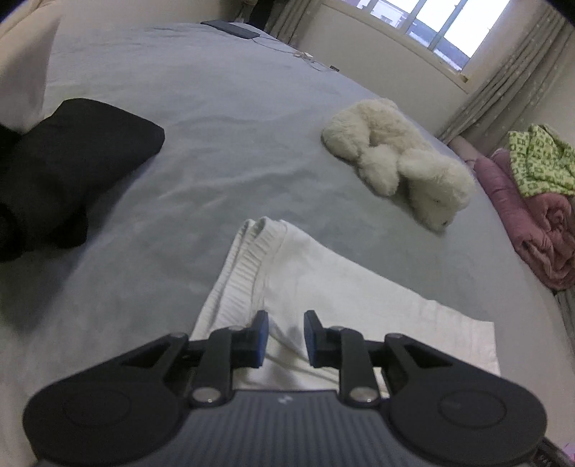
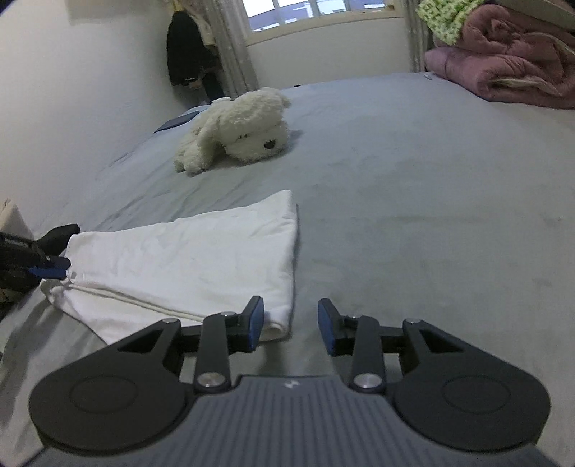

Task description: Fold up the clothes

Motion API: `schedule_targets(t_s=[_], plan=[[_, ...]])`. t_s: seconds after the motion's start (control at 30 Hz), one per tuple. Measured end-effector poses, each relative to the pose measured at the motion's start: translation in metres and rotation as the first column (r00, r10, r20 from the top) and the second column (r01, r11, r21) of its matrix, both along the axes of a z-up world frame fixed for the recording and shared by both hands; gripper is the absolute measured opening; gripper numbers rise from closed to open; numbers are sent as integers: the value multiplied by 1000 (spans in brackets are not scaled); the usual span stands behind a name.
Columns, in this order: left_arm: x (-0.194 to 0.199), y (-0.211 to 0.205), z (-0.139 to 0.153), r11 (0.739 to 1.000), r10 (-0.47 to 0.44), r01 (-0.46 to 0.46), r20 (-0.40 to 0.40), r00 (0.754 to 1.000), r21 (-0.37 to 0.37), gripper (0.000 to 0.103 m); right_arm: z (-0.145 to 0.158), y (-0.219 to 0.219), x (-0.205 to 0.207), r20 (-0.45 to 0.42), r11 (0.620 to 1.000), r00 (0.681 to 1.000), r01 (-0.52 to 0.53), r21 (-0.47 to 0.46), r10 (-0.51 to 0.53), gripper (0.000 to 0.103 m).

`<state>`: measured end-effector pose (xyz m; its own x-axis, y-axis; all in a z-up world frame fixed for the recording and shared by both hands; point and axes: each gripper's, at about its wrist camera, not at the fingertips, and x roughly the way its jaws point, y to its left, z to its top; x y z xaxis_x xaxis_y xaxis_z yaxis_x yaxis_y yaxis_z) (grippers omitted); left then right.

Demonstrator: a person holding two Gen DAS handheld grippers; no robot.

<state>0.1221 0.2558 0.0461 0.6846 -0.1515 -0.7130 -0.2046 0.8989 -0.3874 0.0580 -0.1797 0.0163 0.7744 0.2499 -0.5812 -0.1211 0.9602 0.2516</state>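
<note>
White garment (image 2: pixel 187 258) is lying flat on the grey bed sheet (image 2: pixel 413 215), folded into a long narrow wedge with stacked layers showing along the near edge, so I'd say at least one lengthwise fold is done. From the left wrist view the ribbed hem (image 1: pixel 233 280) runs toward 12 o'clock, doubled over on itself, and the cloth widens toward 4 o'clock. Left gripper (image 1: pixel 286 339): jaws apart, nothing pinched, hovering over the garment's near end with cloth visible below the gap. Right gripper (image 2: pixel 291 325): jaws apart too, empty; its left pad sits over the garment's near corner, the right pad over bare sheet. In the right wrist view the left gripper shows at 9 o'clock, at the garment's narrow end; can't tell from there if it touches the cloth. Dark clothing (image 1: pixel 72 169) sits at 10 o'clock in the left view, looks bundled or roughly folded, state unclear. Plush dog (image 2: pixel 237 129) at 12 o'clock beyond the garment, well apart. Pink blanket (image 2: pixel 503 61) with a green patterned cloth (image 2: pixel 445 14) on it at 2 o'clock, not in play. Judgement: midway. Remaining is probably a crosswise fold to shorten the wedge, then setting it aside.
</note>
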Motion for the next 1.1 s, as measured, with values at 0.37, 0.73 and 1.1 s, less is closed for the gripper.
schedule_targets(t_s=[0.37,0.73,1.1], plan=[[-3,6,-3,1000,16,-16,7,1000,-23,10,3,144,-18,114,815,885,-358,-456,452,39],[-11,22,9,984,51,-41,53,997,-171,4,-13,229,3,85,606,762,-436,-665,642,39],[-22,23,-1,919,93,-100,-38,995,-381,32,-6,247,8,95,604,753,-438,-666,652,4]])
